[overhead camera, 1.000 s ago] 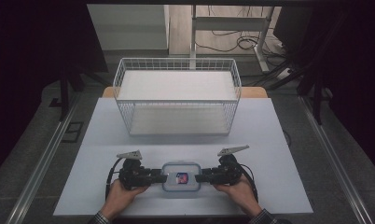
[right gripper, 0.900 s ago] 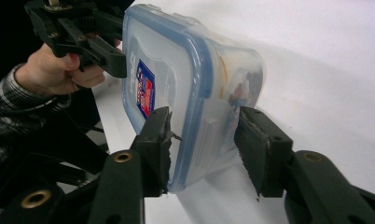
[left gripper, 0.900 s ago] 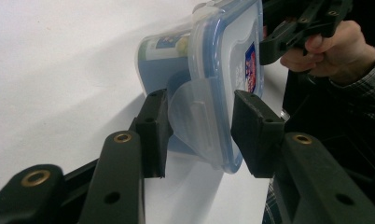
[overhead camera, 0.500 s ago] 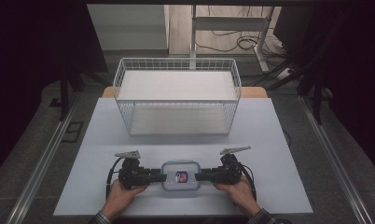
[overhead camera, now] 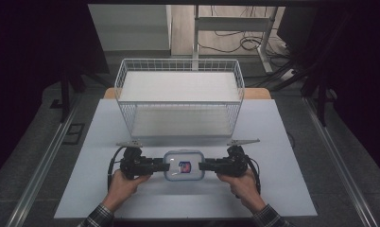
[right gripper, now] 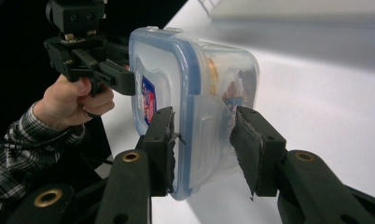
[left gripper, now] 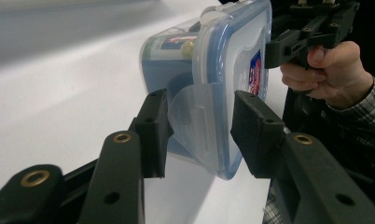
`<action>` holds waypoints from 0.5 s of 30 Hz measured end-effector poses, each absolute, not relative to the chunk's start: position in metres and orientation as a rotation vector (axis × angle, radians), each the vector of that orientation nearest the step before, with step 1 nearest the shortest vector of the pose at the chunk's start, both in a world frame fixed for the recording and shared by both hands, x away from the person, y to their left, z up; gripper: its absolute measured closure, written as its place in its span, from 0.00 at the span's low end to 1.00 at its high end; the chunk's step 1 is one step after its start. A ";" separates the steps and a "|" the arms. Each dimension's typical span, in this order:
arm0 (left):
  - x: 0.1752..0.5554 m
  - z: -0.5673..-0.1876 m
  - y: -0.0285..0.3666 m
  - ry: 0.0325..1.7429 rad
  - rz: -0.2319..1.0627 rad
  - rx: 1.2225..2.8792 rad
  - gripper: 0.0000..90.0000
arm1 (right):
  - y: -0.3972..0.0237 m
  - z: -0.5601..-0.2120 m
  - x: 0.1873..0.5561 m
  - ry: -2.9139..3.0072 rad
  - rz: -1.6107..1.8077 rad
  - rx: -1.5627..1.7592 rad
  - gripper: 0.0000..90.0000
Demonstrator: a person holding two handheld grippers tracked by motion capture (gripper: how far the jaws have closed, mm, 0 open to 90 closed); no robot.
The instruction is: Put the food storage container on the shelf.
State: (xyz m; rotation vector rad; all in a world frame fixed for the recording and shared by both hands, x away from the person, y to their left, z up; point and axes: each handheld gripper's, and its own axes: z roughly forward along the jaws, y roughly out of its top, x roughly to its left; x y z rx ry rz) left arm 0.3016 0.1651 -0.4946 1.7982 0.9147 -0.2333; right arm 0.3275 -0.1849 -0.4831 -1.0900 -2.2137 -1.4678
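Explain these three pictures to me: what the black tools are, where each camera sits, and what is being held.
A person holds a hand-worked two-jaw gripper in each hand. The high view looks down on the table from above. There the left gripper and right gripper clamp opposite ends of a lidded box. A wire basket stands farther back. The other two pictures come from cameras riding on the grippers, looking along their black jaws. Each shows its jaws closed on an end of the box, over the lid's side flap, with the other hand beyond.
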 end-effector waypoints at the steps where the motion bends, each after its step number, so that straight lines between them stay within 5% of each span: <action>1: 0.303 -0.491 0.165 0.913 -0.227 1.799 0.63 | -0.185 -0.481 0.329 -2.215 -1.479 -1.085 0.65; 15: 0.321 -0.450 0.171 0.909 -0.164 1.768 0.63 | -0.178 -0.437 0.354 -2.233 -1.547 -1.064 0.65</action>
